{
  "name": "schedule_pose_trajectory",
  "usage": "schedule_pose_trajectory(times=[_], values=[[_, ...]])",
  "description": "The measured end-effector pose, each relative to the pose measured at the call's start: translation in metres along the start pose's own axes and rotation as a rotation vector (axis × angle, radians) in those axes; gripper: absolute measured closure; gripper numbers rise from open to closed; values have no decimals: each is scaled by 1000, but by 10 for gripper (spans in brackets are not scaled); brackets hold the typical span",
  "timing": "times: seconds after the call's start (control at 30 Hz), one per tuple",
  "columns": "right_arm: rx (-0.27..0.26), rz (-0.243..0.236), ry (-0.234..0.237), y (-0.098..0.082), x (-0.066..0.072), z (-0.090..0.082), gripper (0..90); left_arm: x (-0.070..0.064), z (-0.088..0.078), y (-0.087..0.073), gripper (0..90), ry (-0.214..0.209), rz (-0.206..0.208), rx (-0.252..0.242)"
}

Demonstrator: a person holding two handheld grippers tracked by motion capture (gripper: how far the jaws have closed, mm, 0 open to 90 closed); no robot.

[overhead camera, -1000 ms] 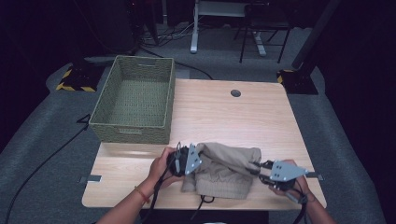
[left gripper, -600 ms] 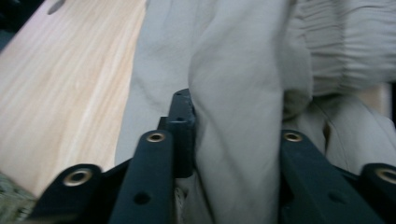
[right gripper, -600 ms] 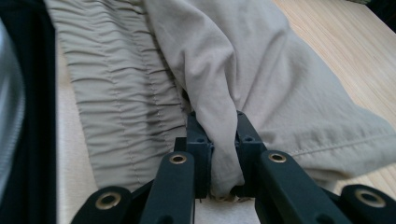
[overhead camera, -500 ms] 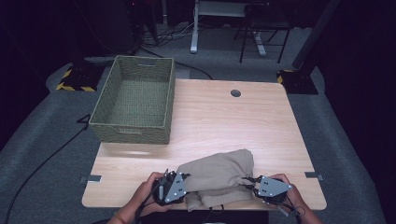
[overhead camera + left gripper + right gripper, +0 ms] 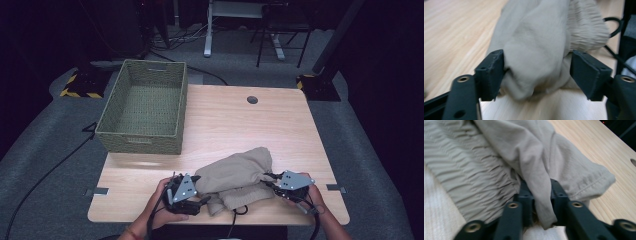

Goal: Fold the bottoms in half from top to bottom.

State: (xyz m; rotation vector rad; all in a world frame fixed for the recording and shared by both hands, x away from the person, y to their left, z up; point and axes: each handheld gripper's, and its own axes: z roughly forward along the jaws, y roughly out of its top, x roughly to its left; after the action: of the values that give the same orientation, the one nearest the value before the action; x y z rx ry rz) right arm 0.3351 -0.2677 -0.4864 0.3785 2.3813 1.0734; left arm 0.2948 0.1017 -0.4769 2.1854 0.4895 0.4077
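A beige garment (image 5: pixel 235 172) lies bunched and folded near the front edge of the wooden table (image 5: pixel 240 125). My left gripper (image 5: pixel 200 189) is at its left end. In the left gripper view its jaws (image 5: pixel 537 72) stand wide apart and have just been opening, with a loose bulge of the cloth (image 5: pixel 534 42) between them. My right gripper (image 5: pixel 267 180) is at the garment's right end. Its jaws (image 5: pixel 541 192) have just been opening a little, but a fold of the cloth (image 5: pixel 536 170) still sits tight between the pads.
A woven green basket (image 5: pixel 142 136) stands empty at the table's back left. A round cable hole (image 5: pixel 252 100) is near the far edge. A black cable (image 5: pixel 614 22) loops beside the garment at the front edge. Chair and desk legs stand on the floor behind the table.
Both grippers came back toward the front edge and sank, which drew the garment into a tighter folded bundle. The left jaws let go of the cloth and spread.
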Motion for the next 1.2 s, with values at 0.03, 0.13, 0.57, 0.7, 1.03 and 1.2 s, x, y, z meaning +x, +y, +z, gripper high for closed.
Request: schedule_pose_trajectory(times=[0.03,0.13,0.57,0.7,1.03,1.2], values=[[4,22,-10,0,-2,-2,587,-1,5,1,421,9,16,17],[15,82,2,1,-10,-15,474,-5,14,2,600,13,50,39],[-117,163,-30,37,-1,-46,553,-43,33,8,678,126,265,141],[-2,192,18,26,1,-11,656,-53,38,8,682,184,344,155],[61,267,-18,1,-11,-4,691,-53,53,16,685,198,362,133],[47,335,-72,-12,-35,5,696,-45,62,25,597,115,273,83]])
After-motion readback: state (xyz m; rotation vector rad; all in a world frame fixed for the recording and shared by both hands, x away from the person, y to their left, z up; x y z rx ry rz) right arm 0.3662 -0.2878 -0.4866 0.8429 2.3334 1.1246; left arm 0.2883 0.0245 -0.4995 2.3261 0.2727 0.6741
